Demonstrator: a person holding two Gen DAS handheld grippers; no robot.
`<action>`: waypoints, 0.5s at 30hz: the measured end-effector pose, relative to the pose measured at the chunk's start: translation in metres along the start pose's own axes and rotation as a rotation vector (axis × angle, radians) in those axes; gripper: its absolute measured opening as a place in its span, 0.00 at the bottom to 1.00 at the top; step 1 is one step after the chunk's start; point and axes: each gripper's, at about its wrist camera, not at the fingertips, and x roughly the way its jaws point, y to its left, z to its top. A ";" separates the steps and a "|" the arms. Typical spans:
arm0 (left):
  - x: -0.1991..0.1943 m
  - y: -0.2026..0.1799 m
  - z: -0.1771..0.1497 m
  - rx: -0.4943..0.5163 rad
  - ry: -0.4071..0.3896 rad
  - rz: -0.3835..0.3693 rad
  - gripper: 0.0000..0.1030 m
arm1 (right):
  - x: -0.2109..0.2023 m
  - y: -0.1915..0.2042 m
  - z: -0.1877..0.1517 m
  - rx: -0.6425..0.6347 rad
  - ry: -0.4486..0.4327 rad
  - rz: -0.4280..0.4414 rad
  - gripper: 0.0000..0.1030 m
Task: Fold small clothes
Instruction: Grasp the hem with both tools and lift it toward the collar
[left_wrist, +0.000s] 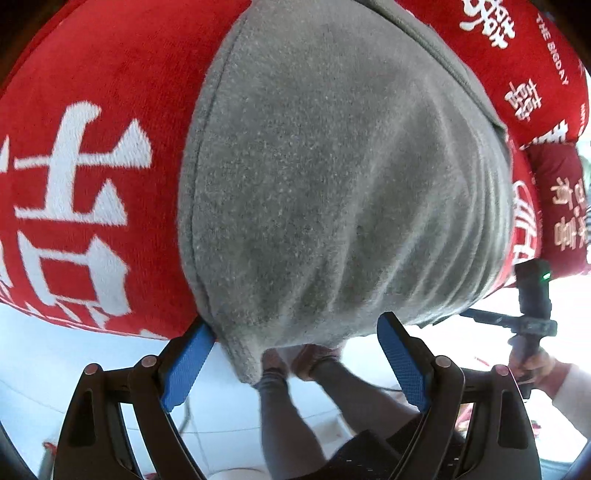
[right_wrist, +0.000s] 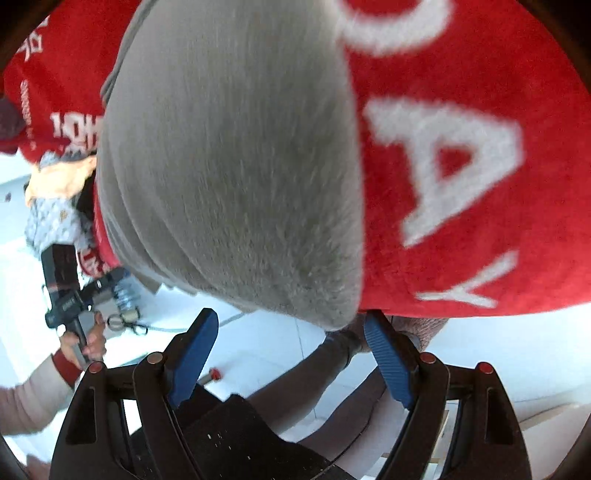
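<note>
A grey fleece garment (left_wrist: 332, 177) lies flat on a red cloth with white lettering (left_wrist: 85, 173). Its near left corner hangs over the edge between the blue pads of my left gripper (left_wrist: 295, 332), which is open and holds nothing. In the right wrist view the same grey garment (right_wrist: 229, 166) fills the middle, and its near right corner sits just above my right gripper (right_wrist: 290, 325), also open and empty. The right gripper also shows in the left wrist view (left_wrist: 532, 295), held by a hand.
The red cloth (right_wrist: 461, 147) covers the whole surface and ends at a front edge close to both grippers. Below the edge are a white tiled floor (right_wrist: 258, 354), the person's legs (left_wrist: 280, 413), and small items on the floor (right_wrist: 125, 317).
</note>
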 end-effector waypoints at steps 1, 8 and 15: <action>0.001 0.002 -0.003 -0.001 0.000 -0.009 0.86 | 0.002 0.000 -0.001 -0.007 0.005 0.013 0.80; 0.000 -0.010 -0.003 0.058 0.004 -0.053 0.86 | 0.001 0.010 0.003 0.005 -0.027 0.159 0.79; 0.003 -0.017 0.002 0.103 0.049 -0.034 0.15 | 0.007 -0.016 0.001 0.158 -0.018 0.155 0.12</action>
